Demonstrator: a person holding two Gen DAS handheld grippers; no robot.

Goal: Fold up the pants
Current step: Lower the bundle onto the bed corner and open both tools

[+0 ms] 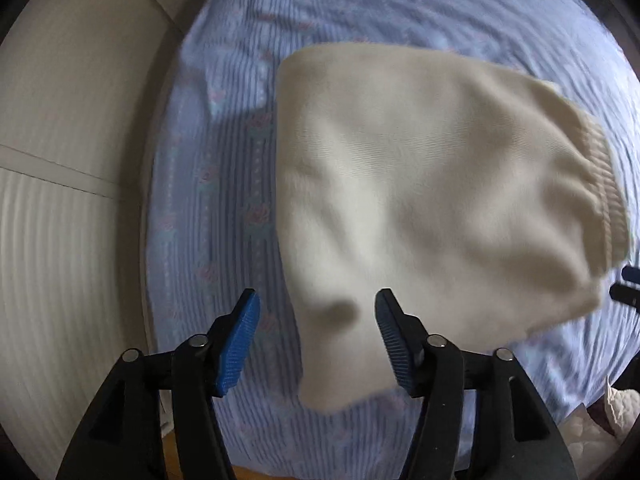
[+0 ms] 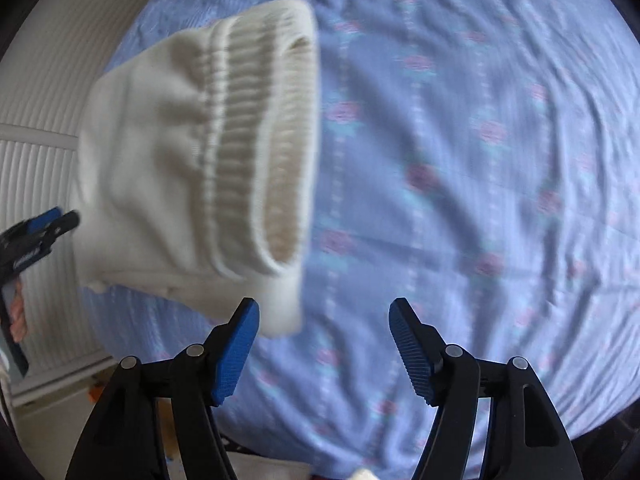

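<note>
I see one pair of cream knit pants with a ribbed waistband (image 1: 420, 184) lying on one blue flowered bedsheet (image 2: 480, 140). My left gripper (image 1: 316, 316) and right gripper (image 2: 324, 324) both gape empty above it. A white ribbed wall (image 1: 60, 200) stands left of the bed.

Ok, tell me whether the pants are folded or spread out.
Folded. The pants form one compact cream bundle on the bed, waistband at one end, no separate legs showing. How many layers, cannot tell.
</note>
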